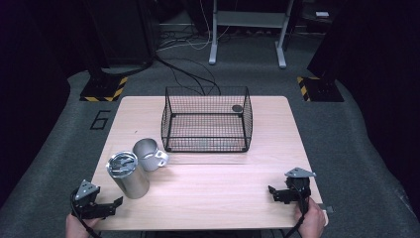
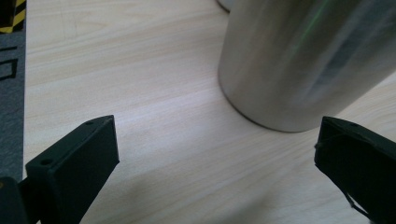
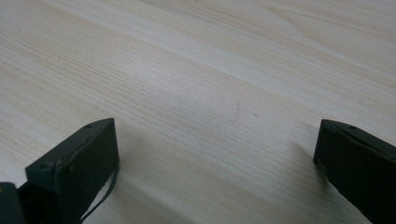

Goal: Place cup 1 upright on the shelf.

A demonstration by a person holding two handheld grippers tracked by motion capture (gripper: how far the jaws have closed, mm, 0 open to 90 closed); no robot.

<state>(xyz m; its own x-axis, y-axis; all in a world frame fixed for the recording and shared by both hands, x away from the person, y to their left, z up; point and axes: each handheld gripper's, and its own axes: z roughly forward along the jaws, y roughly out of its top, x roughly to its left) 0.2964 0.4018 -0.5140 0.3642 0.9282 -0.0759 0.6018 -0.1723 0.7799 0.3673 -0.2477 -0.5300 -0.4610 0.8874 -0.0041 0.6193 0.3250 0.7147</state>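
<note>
Both hand-held grippers sit at the near edge of the worktop [image 1: 208, 188], each with its jaws spread wide and nothing between them. The left hand-held gripper [image 1: 106, 206] is angled toward the steel tumbler [image 1: 128, 174], which stands just ahead of it; in the left gripper view the tumbler's curved wall [image 2: 303, 60] rises close in front of the open jaws, slightly toward the right one, so this looks like a lineup for a grasp around its body. The right hand-held gripper [image 1: 278, 193] rests well apart from the tumbler, over bare wood, seemingly waiting its turn. Just behind the tumbler stands a smaller metal mug [image 1: 148, 153] with its handle turned to the right, close beside the tumbler; I cannot tell whether they touch. Farther back, near the middle of the worktop, a black wire basket [image 1: 205, 121] stands open at the top, probably the place where the vessels belong. A small dark disc [image 1: 237, 108] shows at its far right corner.
</note>
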